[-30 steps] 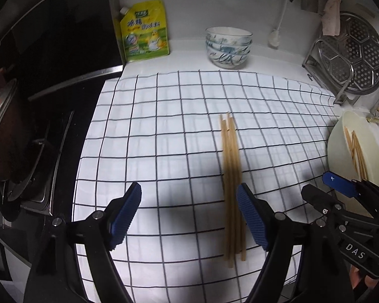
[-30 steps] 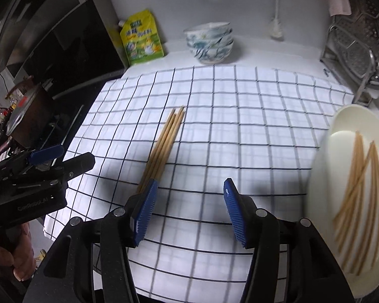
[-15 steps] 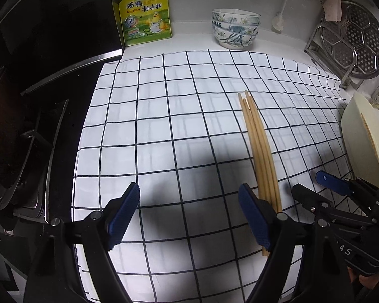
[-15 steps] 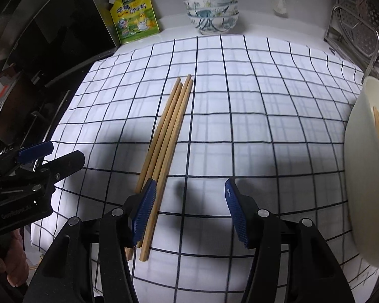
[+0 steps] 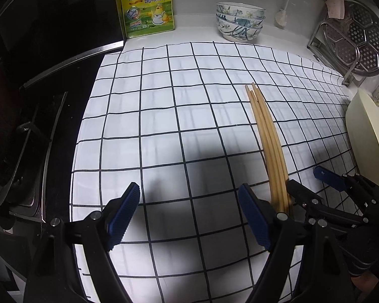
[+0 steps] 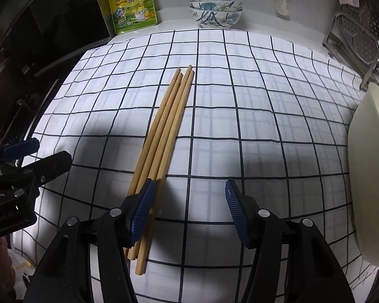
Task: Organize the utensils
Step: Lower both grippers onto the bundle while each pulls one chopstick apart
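Several wooden chopsticks (image 5: 267,139) (image 6: 169,126) lie side by side on a white checked cloth (image 5: 176,116). My left gripper (image 5: 188,188) hangs open over bare cloth, with the bundle just outside its right finger. My right gripper (image 6: 189,185) is open too; its left finger overlaps the chopsticks' near ends and nothing lies between the jaws. Each gripper shows in the other's view: the right gripper (image 5: 313,184) just beyond the bundle, the left gripper (image 6: 38,155) at the left edge. A cream plate (image 5: 366,136) (image 6: 366,176) at the right holds more chopsticks, mostly hidden.
Stacked patterned bowls (image 5: 240,25) and a yellow-green seasoning pouch (image 5: 147,7) stand at the back wall. A metal rack with a perforated steamer plate (image 5: 361,40) is at the back right. A dark stove (image 5: 25,126) borders the cloth on the left.
Both grippers have come down closer to the cloth, near the chopsticks' near ends. The chopsticks have not moved. Both grippers stay open.
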{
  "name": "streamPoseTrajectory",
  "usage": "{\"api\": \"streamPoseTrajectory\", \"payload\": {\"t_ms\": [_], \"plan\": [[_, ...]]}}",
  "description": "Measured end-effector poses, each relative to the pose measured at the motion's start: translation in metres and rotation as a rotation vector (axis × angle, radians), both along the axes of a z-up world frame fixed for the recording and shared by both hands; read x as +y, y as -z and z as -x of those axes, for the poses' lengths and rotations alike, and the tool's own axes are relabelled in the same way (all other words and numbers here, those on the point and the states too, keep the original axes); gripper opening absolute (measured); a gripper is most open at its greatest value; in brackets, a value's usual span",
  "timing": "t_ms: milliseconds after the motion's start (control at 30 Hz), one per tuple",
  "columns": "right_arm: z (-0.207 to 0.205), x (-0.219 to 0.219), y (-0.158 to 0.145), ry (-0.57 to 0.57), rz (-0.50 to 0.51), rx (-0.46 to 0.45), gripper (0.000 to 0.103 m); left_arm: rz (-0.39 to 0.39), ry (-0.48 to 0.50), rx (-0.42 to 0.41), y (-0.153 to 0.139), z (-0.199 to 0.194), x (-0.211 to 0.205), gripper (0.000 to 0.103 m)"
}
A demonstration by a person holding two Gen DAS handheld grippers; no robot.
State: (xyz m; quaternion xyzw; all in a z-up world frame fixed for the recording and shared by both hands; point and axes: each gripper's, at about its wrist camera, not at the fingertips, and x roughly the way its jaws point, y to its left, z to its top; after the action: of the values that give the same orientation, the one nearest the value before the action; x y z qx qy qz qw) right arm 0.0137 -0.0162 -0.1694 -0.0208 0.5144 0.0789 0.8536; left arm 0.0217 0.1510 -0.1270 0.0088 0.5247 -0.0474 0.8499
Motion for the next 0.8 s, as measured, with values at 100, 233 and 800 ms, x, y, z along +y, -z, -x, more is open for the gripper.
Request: {"api": "streamPoseTrajectory", "payload": {"t_ms": [100,233,800], "plan": [[0.001,0.003,0.000,-0.014,0.024,-0.004,0.055,0.000,0.003,0.003,0.001,-0.001,-0.002,0.079],[0.002,0.002,-0.001,-0.025,0.046,-0.005,0.055,0.005,0.013,0.000,0.001,-0.002,-0.007,0.079],[0.006,-0.042,-0.002,0.081,0.052,-0.014,0.055,-0.005,0.064,0.015,0.019,-0.013,-0.045,0.082]]}}
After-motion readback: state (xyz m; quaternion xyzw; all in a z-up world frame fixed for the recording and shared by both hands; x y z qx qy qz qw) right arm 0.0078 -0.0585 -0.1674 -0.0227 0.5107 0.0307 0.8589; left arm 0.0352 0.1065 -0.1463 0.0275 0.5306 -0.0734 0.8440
